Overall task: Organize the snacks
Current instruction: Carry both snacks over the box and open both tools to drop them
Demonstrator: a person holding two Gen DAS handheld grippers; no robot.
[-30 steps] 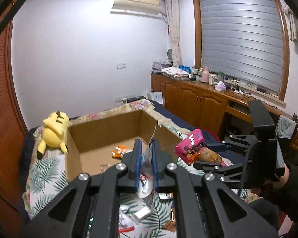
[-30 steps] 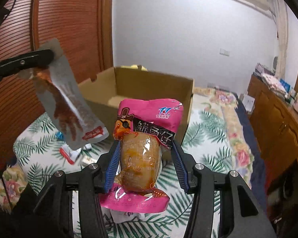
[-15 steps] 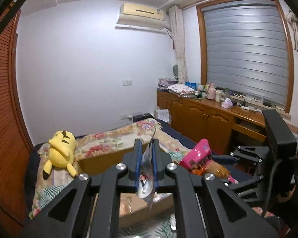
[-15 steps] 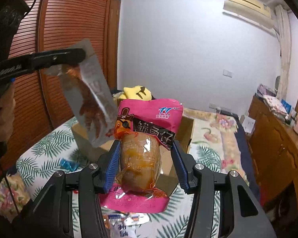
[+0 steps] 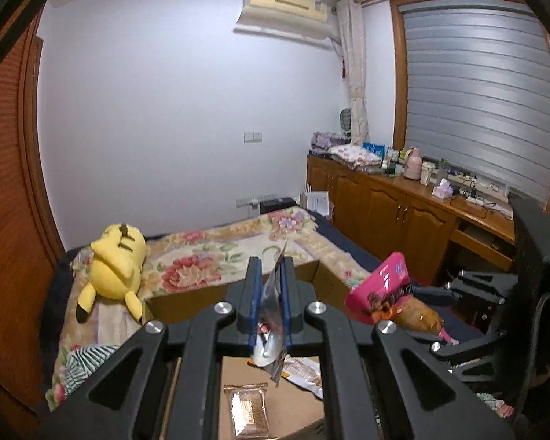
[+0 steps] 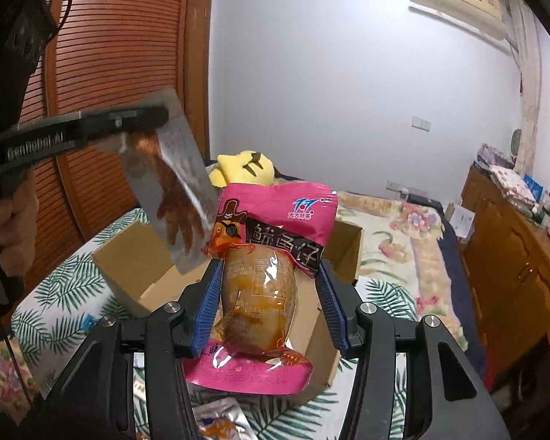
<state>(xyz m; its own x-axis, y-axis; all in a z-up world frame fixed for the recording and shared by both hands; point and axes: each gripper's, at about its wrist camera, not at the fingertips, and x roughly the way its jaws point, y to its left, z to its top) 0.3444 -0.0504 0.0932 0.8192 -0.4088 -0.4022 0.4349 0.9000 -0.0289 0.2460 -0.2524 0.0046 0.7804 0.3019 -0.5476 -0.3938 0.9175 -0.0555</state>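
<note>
My left gripper (image 5: 271, 278) is shut on a silver snack packet (image 5: 269, 315), seen edge-on; the right wrist view shows the packet (image 6: 176, 198) hanging from that gripper (image 6: 143, 117) above the cardboard box (image 6: 128, 256). My right gripper (image 6: 271, 293) is shut on a pink snack pouch (image 6: 271, 256) with a brown fish piece inside, held over the box; the pouch also shows in the left wrist view (image 5: 385, 289). The box floor (image 5: 282, 407) holds a small clear packet (image 5: 247, 409) and an orange-white packet (image 5: 300, 370).
A yellow plush toy (image 5: 113, 267) lies on the floral bed cover (image 5: 209, 253) behind the box. Loose snack packets (image 6: 220, 418) lie on the leaf-print cover (image 6: 58, 300) in front of the box. Wooden cabinets (image 5: 392, 216) line the right wall; a slatted wardrobe (image 6: 110, 73) stands left.
Both grippers have risen and moved forward over the box with their packets still held. The left view now looks down onto the box floor.
</note>
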